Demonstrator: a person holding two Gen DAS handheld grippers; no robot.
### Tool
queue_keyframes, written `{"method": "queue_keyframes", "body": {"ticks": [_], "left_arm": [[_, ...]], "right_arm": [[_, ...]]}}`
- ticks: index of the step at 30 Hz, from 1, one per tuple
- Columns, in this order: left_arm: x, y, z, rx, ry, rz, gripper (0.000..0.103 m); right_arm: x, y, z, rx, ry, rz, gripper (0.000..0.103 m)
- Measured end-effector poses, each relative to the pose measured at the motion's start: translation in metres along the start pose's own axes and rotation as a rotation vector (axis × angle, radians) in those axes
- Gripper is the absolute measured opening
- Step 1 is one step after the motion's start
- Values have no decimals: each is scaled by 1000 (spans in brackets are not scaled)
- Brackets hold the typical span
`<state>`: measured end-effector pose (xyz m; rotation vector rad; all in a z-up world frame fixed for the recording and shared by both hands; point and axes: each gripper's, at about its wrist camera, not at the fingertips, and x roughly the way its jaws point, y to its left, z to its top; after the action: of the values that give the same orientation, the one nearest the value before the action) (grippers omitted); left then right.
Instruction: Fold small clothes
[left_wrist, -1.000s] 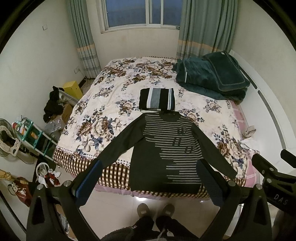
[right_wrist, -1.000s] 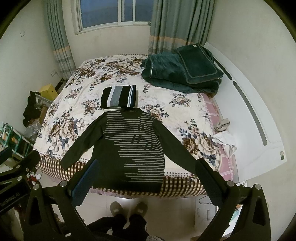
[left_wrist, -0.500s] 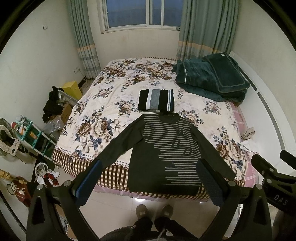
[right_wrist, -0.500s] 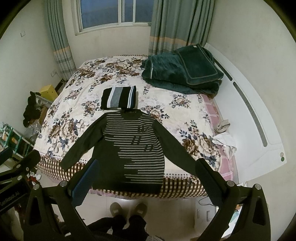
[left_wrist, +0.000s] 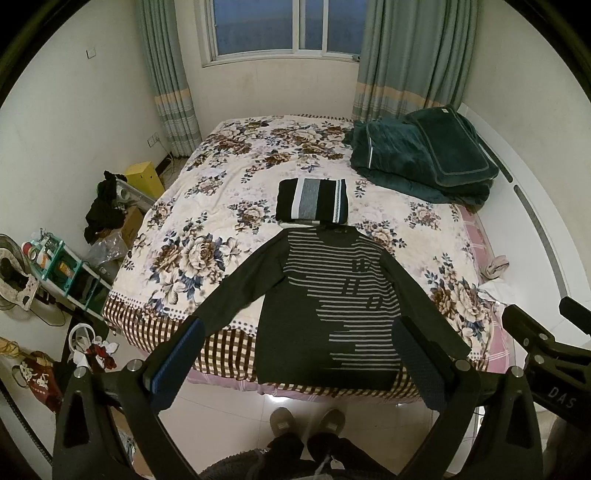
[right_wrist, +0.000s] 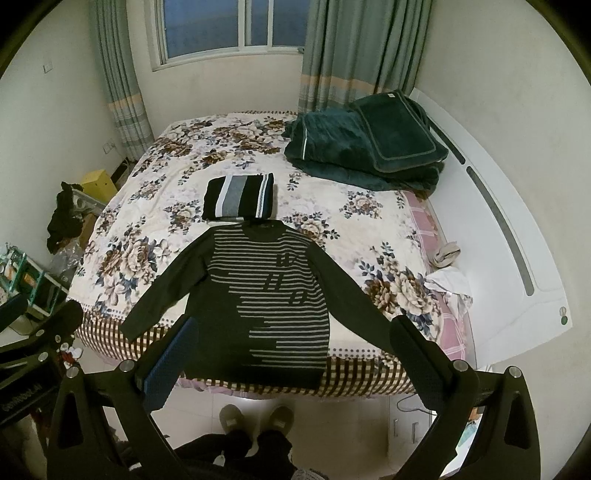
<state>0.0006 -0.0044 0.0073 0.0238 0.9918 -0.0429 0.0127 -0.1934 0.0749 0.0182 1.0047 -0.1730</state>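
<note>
A dark striped sweater (left_wrist: 328, 295) lies flat and face up on the floral bed, sleeves spread, its hem at the near edge; it also shows in the right wrist view (right_wrist: 266, 295). A folded black, grey and white striped garment (left_wrist: 313, 201) lies just beyond its collar, also seen in the right wrist view (right_wrist: 239, 196). My left gripper (left_wrist: 299, 347) is open and empty, held high above the near bed edge. My right gripper (right_wrist: 295, 343) is open and empty at the same height.
A folded dark green blanket (left_wrist: 424, 155) lies at the bed's far right. A white headboard (right_wrist: 509, 266) runs along the right side. Clutter, a yellow box (left_wrist: 144, 177) and a teal rack (left_wrist: 59, 266) stand on the floor at left. The person's slippered feet (left_wrist: 306, 421) stand below.
Both grippers have drawn back and up slightly, so the sweater sits a little lower and smaller in view. Nothing on the bed has moved.
</note>
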Motion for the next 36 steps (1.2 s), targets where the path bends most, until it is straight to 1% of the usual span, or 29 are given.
{"method": "queue_keyframes", "body": {"ticks": [1,5,6,7,9,12,13,14,15,17,20,21,22,23,27,28,29,30,31,32,36], "left_arm": [[0,0,0,0,-1,1,103],[0,0,0,-1,-1,0,103],[0,0,0,-1,-2,-2,103],[0,0,0,-1,-3,-1,103],[3,-8,17,-2,-3,-2,103],[4,-12,24,-2,-4,-4,103],[4,-12,25,-3,-4,-5,103],[4,-12,24,-2,-5,-4,103],[5,-15,28,-2,-5,-4,103],[4,-13,26,-2,-6,-6,103],[4,-11,24,-3,-7,-6,103],[5,-14,27,-3,-8,-6,103],[7,-15,40,-3,-9,-6,103],[9,-18,47,-3,-10,-5,103],[8,-17,46,-4,-11,-6,103],[8,-17,46,-4,-11,-7,103],[10,-20,51,-2,-10,-8,103],[8,-16,46,-3,-11,-8,103],[8,-16,46,-4,-12,-7,103],[9,-18,48,-4,-11,-8,103],[12,-16,55,2,-7,-13,103]], "right_arm": [[-2,-1,7,0,-1,-1,103],[-3,-2,6,0,-2,0,103],[-1,-2,1,0,-3,1,103],[-3,7,13,-2,-4,0,103],[-5,12,28,-3,-5,-1,103],[-6,13,27,-3,-6,-1,103],[-7,14,33,-3,-7,-2,103],[-6,14,33,-3,-7,-2,103],[-5,13,25,-2,-7,-1,103],[-6,14,31,-2,-8,-1,103],[-5,13,25,-4,-8,-1,103],[-5,13,25,-3,-8,-1,103],[-7,14,32,-3,-8,0,103],[-6,14,25,-3,-10,-2,103],[-5,15,23,-3,-10,-2,103],[-6,16,30,-3,-8,-2,103],[-6,15,23,-3,-9,-1,103],[-6,16,22,-3,-10,-1,103],[-8,17,29,-2,-9,-2,103],[-6,17,22,-3,-12,-3,103],[-5,17,21,-2,-11,-3,103]]}}
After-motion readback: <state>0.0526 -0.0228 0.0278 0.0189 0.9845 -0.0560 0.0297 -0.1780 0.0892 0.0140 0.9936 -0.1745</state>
